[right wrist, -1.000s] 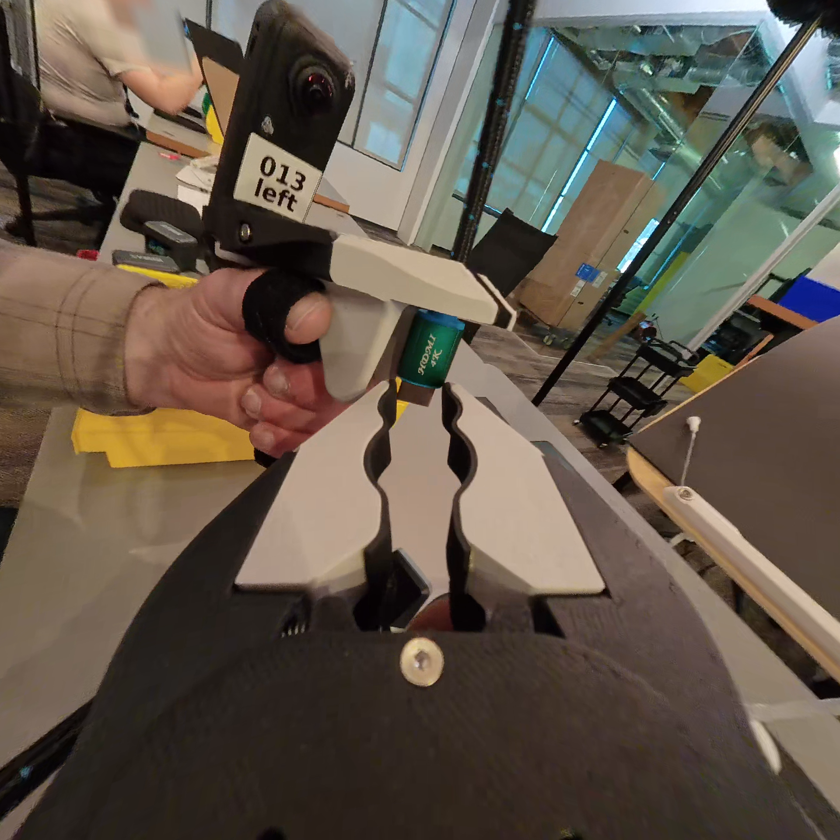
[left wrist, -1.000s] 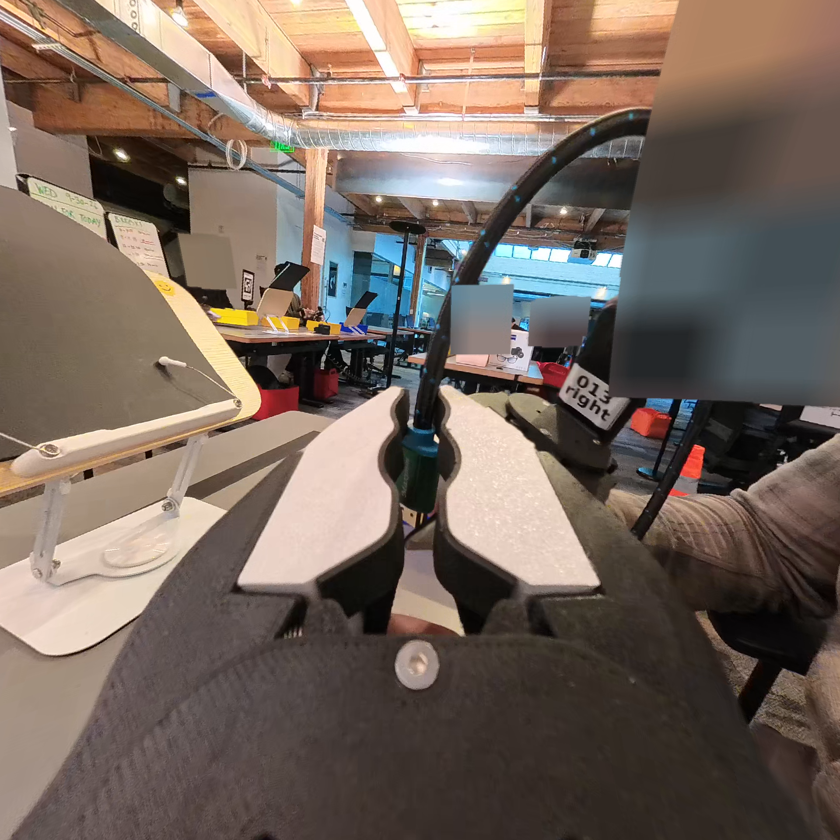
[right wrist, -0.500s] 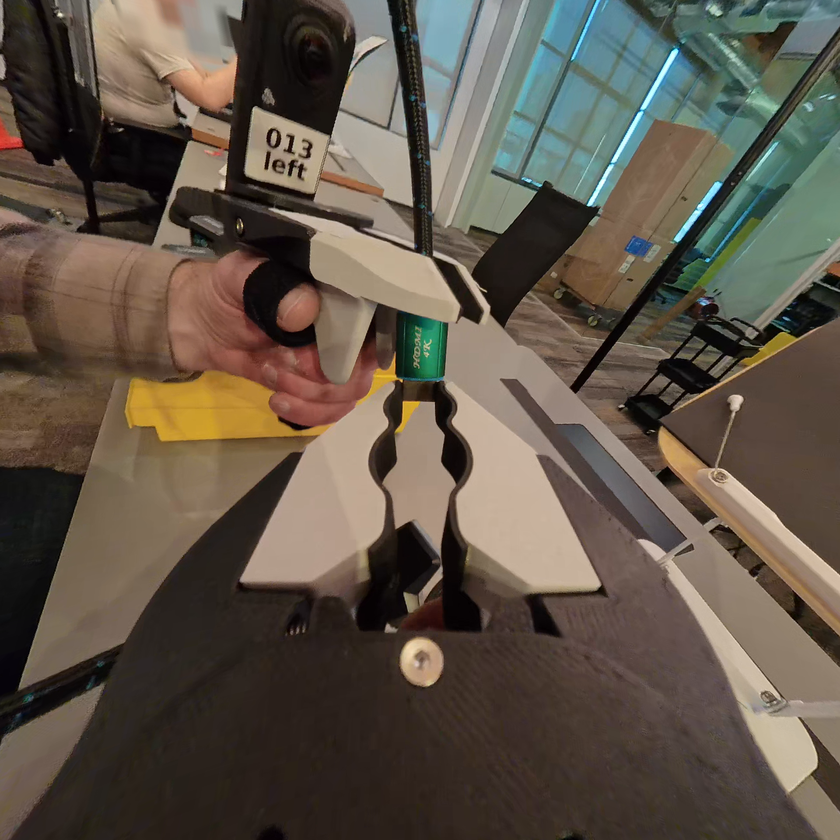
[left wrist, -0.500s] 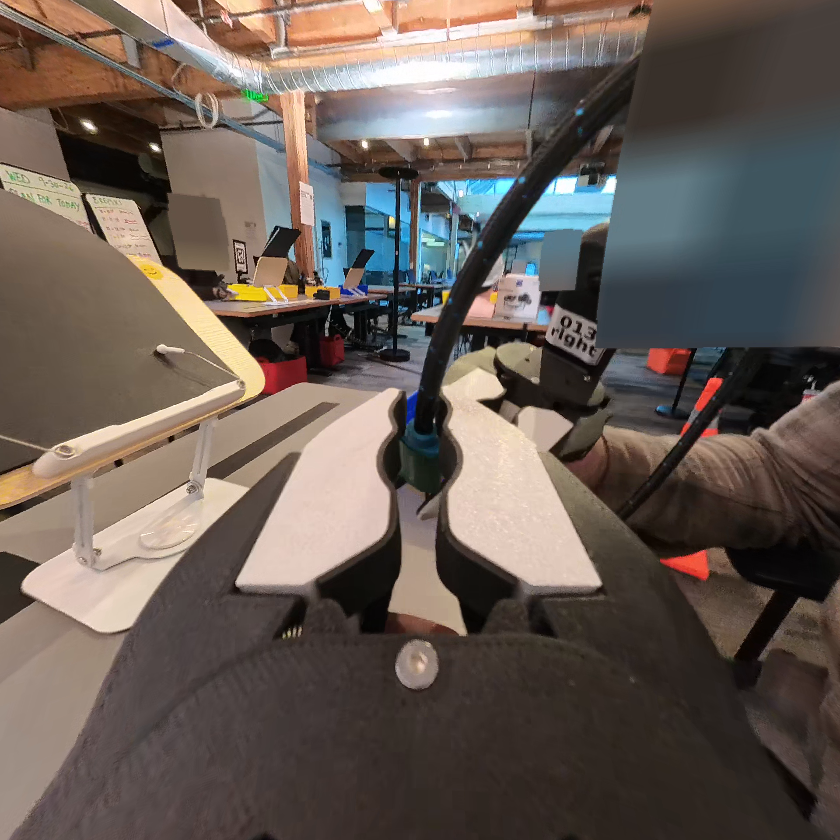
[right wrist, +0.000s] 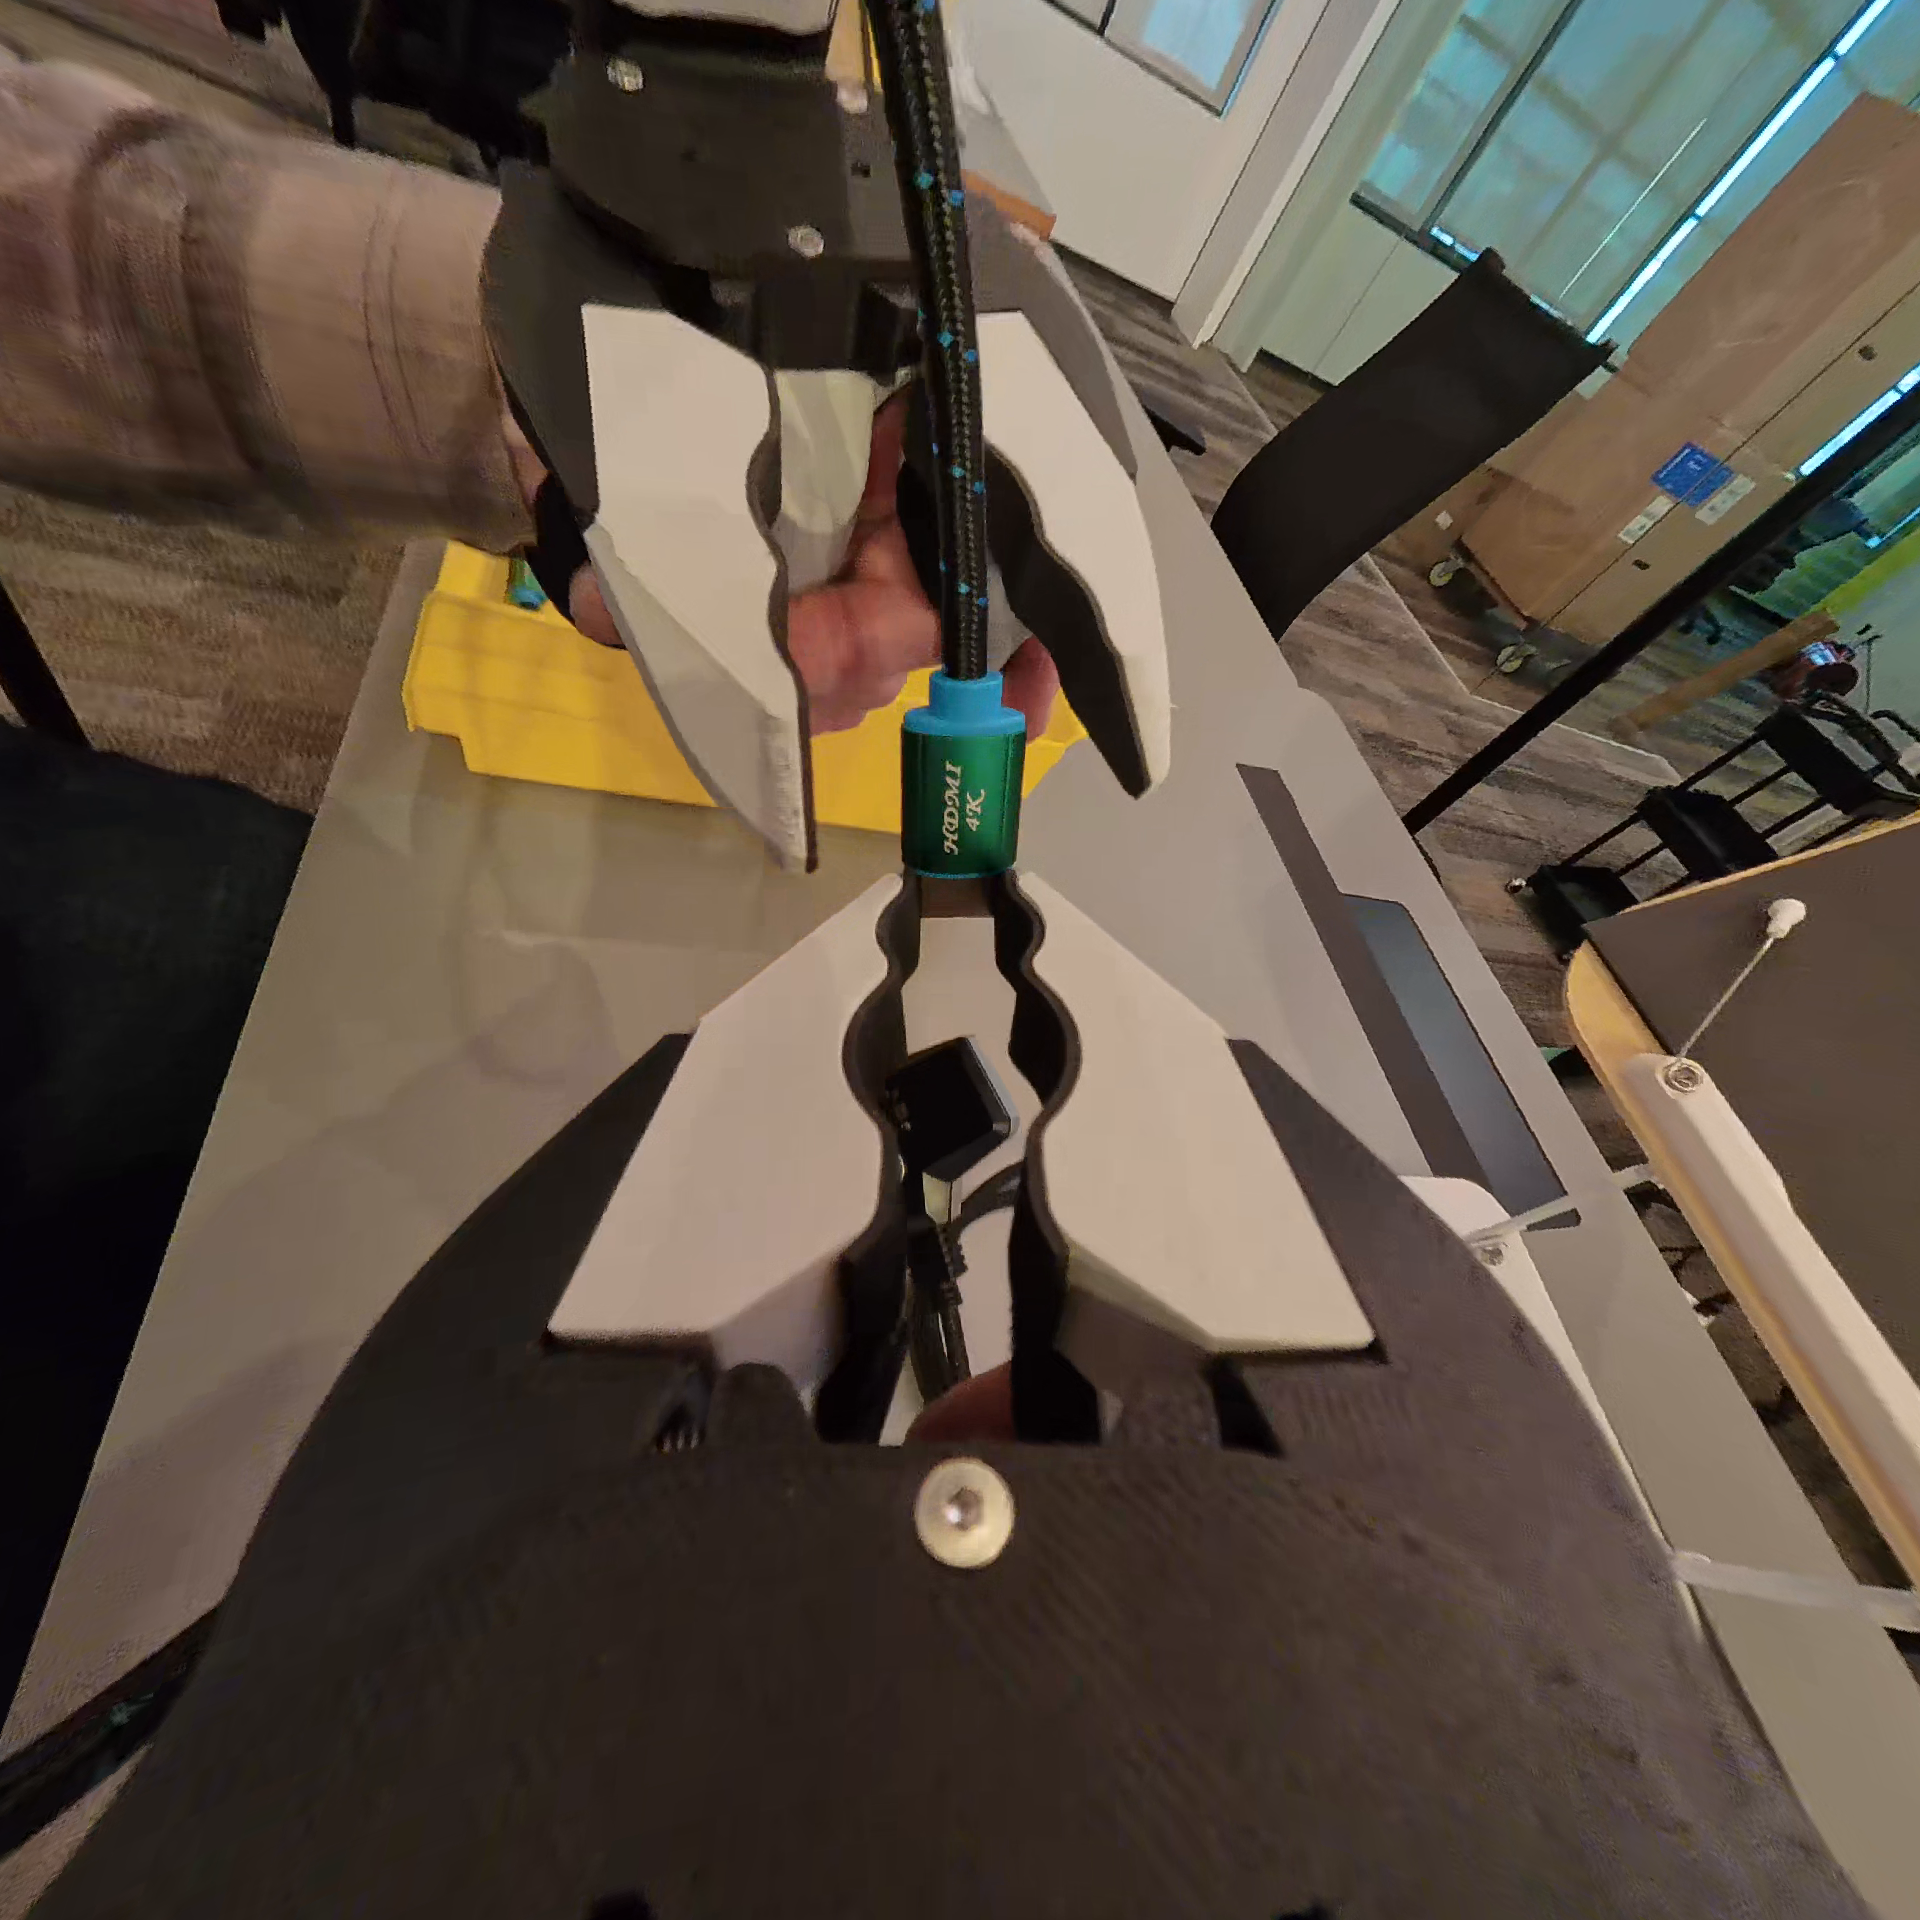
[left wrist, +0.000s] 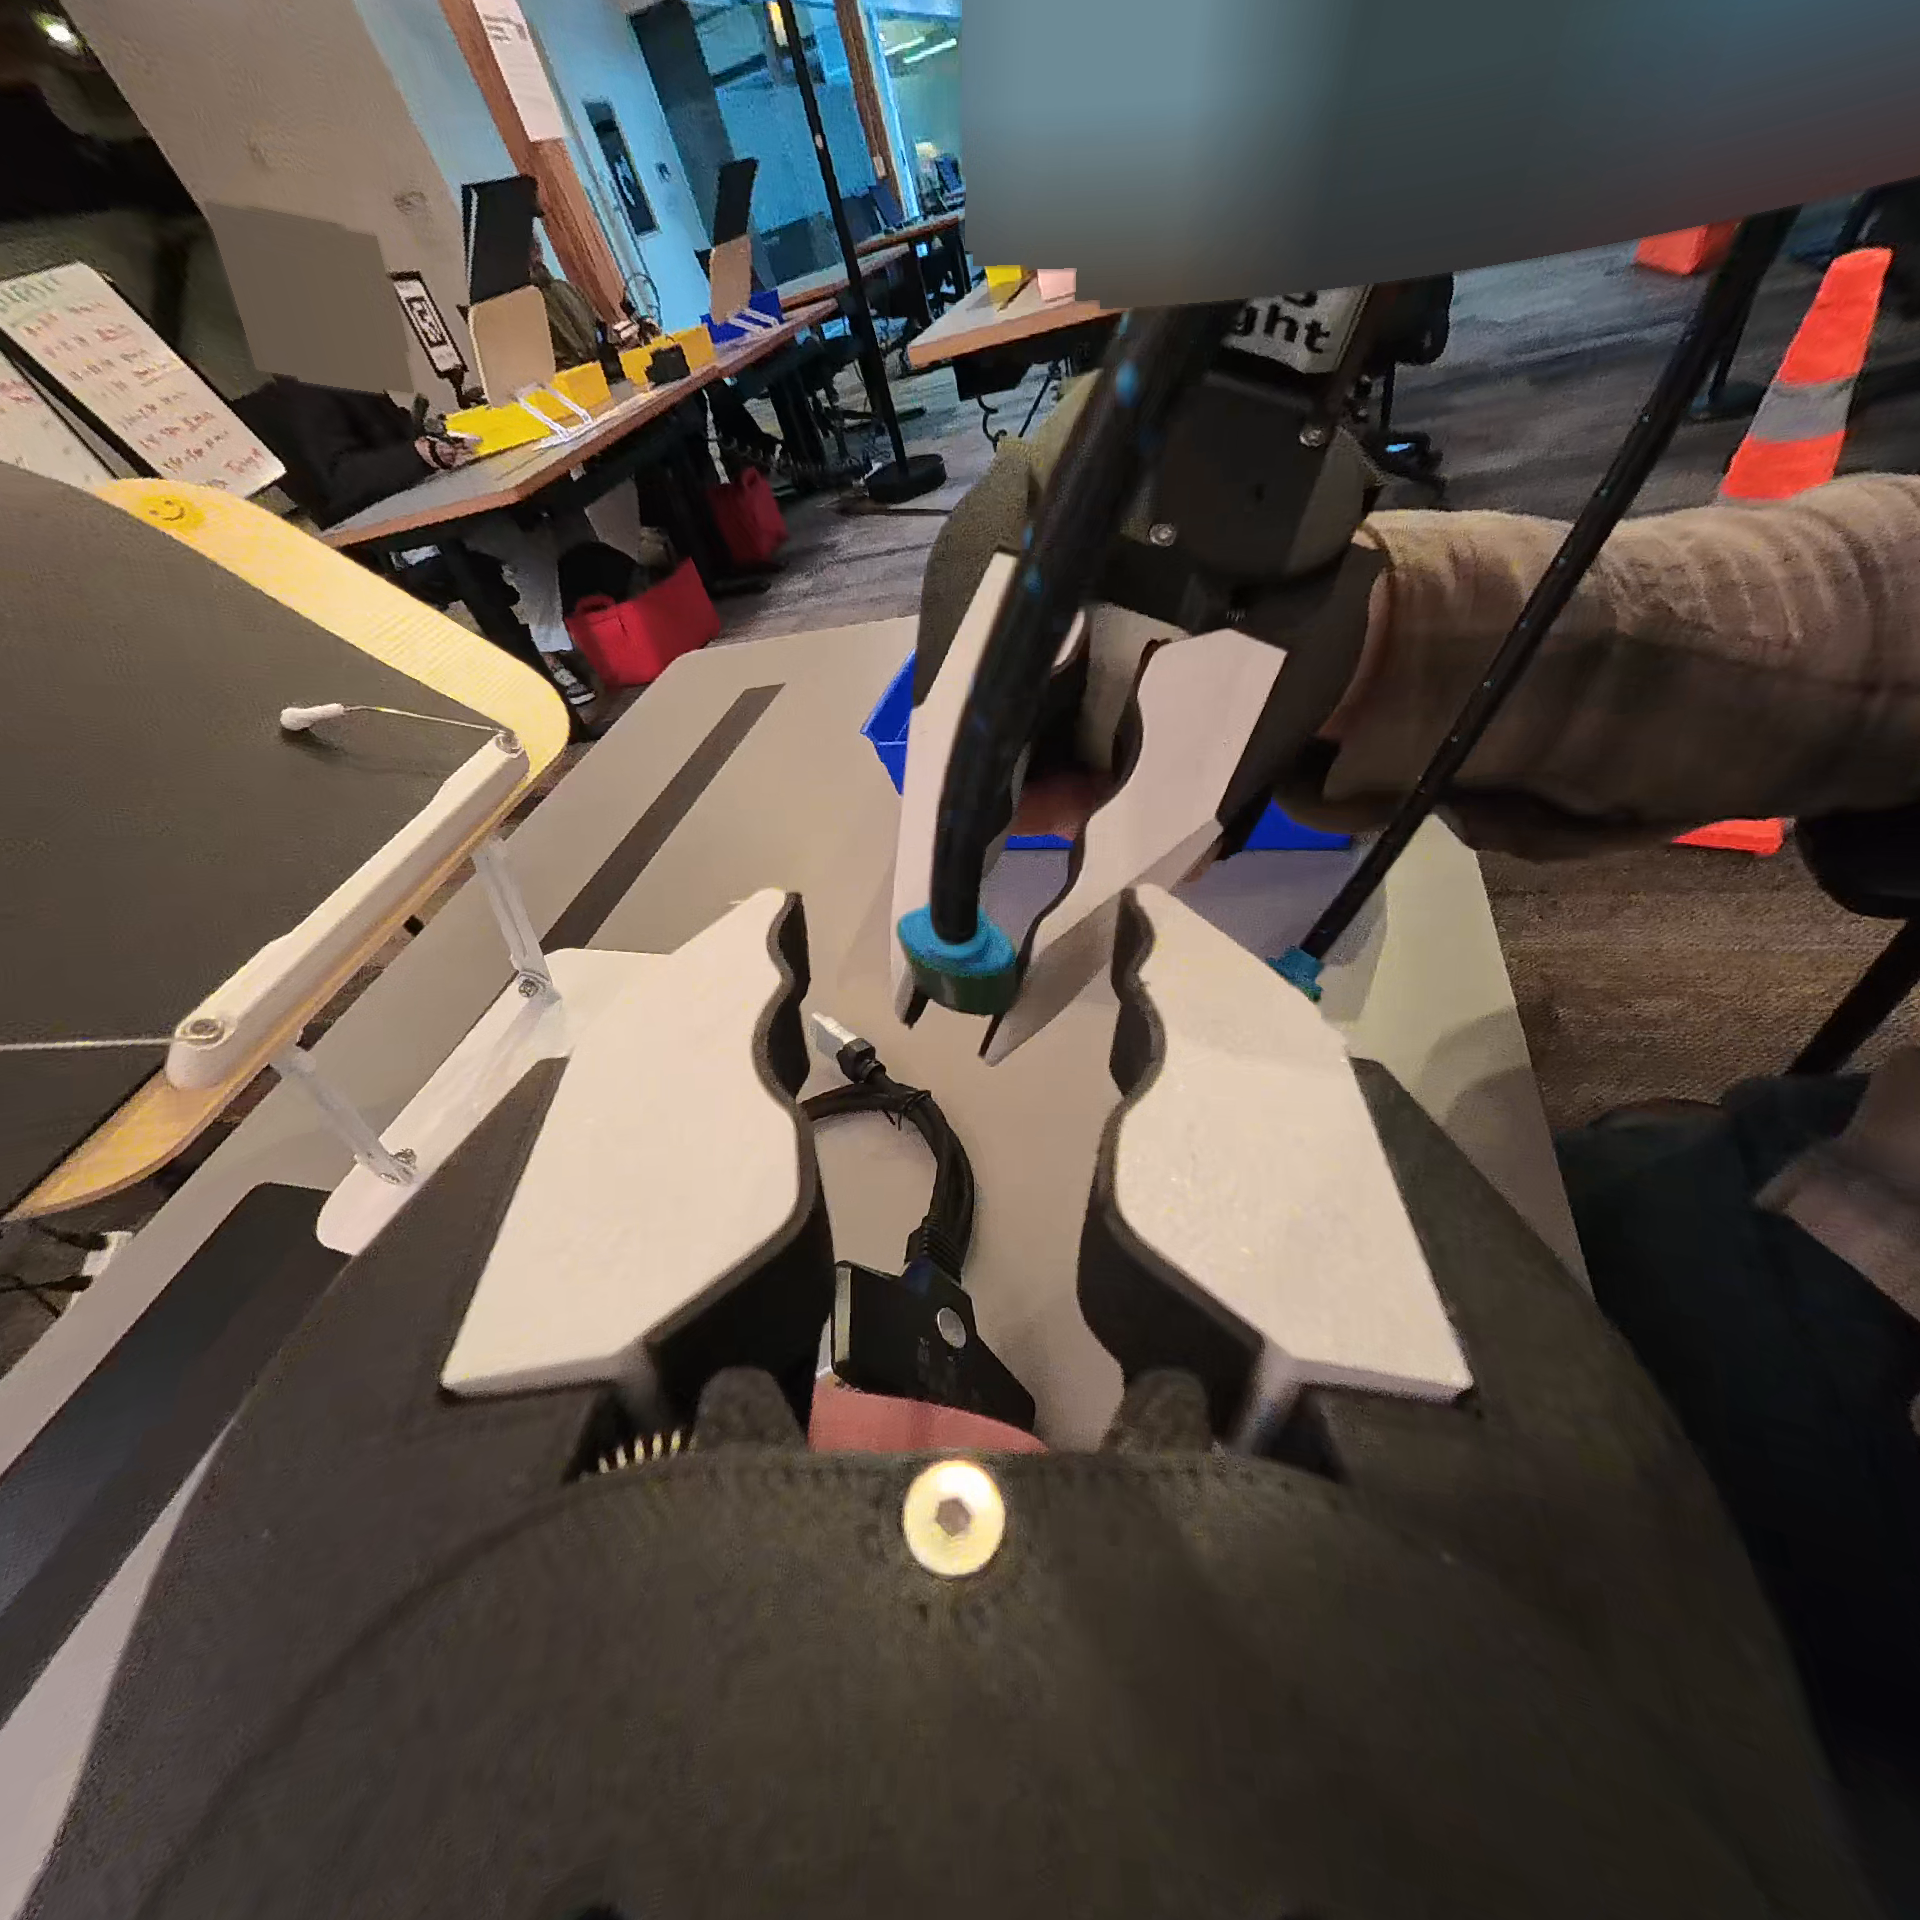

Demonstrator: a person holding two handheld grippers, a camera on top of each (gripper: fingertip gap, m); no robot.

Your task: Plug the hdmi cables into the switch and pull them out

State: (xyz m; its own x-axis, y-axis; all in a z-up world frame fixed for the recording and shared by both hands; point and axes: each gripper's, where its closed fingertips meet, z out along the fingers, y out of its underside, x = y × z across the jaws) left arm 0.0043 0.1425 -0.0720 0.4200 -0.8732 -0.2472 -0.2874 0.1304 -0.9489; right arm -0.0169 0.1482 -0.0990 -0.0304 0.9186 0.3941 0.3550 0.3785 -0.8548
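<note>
The green HDMI plug [right wrist: 961,790] on a black braided cable [right wrist: 951,416] hangs upright above the grey table [right wrist: 520,987]. My right gripper [right wrist: 961,883] is shut on the plug's metal end. In the left wrist view the plug [left wrist: 956,971] sits between the right gripper's tips [left wrist: 954,1029]. My left gripper [left wrist: 958,914] is open and empty, its fingers spread on either side of the cable [right wrist: 966,800]. The small black switch [left wrist: 914,1340] lies on the table below with a bundled lead, and also shows in the right wrist view [right wrist: 951,1101]. A second teal plug [left wrist: 1299,971] rests on the table at the right.
A tilted black board with a wooden edge on a white stand [left wrist: 260,790] takes the table's left side; it also shows in the right wrist view [right wrist: 1766,1091]. A blue bin [left wrist: 888,727] and a yellow bin [right wrist: 540,675] sit at opposite table ends. Orange cones [left wrist: 1808,374] stand on the floor. Less than 4 cm separates the two grippers' tips. The right tips stand about 15 cm off the small black switch [left wrist: 914,1340].
My left gripper let go of the green plug and opened wide. My right gripper closed on the plug's metal end. Both views tipped down toward the table and the switch.
</note>
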